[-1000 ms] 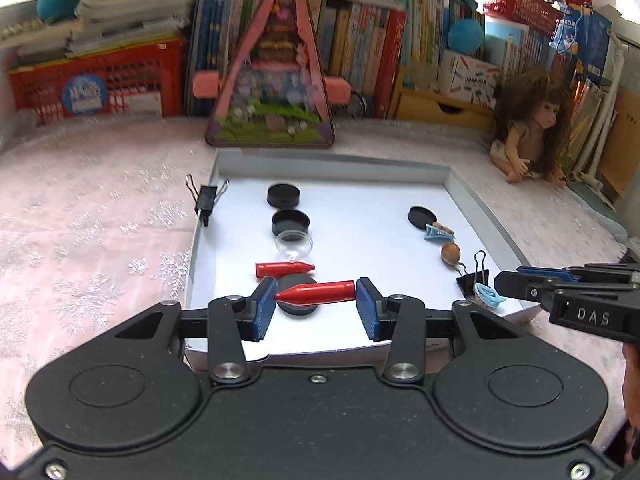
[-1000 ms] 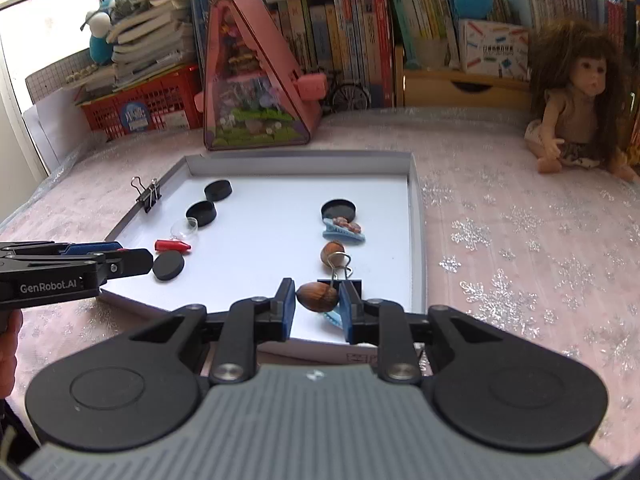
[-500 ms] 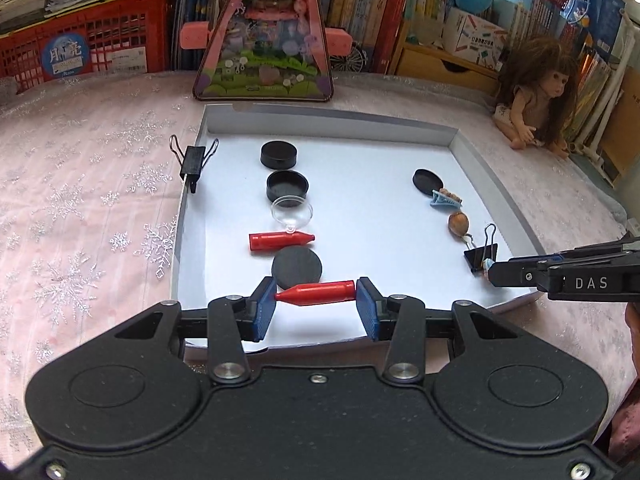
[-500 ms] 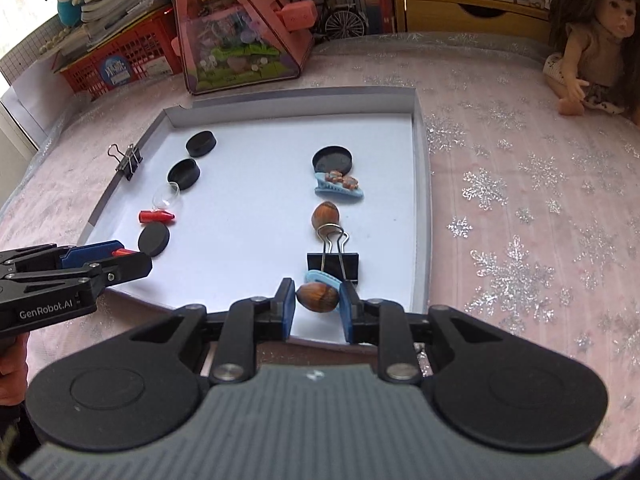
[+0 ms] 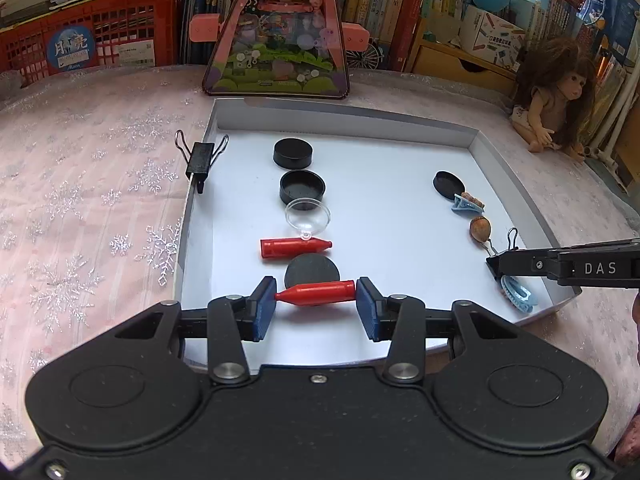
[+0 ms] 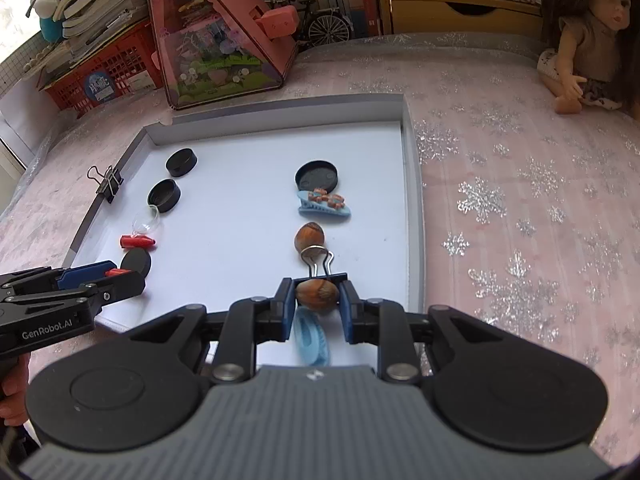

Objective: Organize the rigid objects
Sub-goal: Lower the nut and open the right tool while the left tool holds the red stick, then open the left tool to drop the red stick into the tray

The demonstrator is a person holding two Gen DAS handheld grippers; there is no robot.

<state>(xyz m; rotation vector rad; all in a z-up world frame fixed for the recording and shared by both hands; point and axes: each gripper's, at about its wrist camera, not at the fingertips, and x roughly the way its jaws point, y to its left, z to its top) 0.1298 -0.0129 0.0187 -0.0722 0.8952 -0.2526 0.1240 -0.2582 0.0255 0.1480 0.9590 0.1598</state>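
Note:
My left gripper (image 5: 316, 295) is shut on a red crayon-shaped piece (image 5: 318, 292), held crosswise above the near left part of the white tray (image 5: 344, 114). My right gripper (image 6: 316, 295) is shut on a brown hazelnut (image 6: 317, 294) above a black binder clip (image 6: 320, 268) and a light blue hair clip (image 6: 312, 340) at the tray's near right. In the tray lie a second red piece (image 5: 294, 247), a flat black disc (image 5: 311, 272), a clear dome (image 5: 307, 218), two black caps (image 5: 302, 187), another hazelnut (image 6: 309, 237), a decorated blue clip (image 6: 323, 206) and a black lid (image 6: 317, 175).
A binder clip (image 5: 199, 158) is clamped on the tray's left wall. A pink triangular toy house (image 5: 276, 32) stands behind the tray. A doll (image 6: 588, 40) sits at the far right. Red crate (image 5: 92, 46) and books line the back. Pink snowflake cloth (image 6: 520, 200) covers the table.
Both grippers have moved forward and tilted down over the tray, each still holding its object. The right gripper now sits over the binder clip and the light blue clip.

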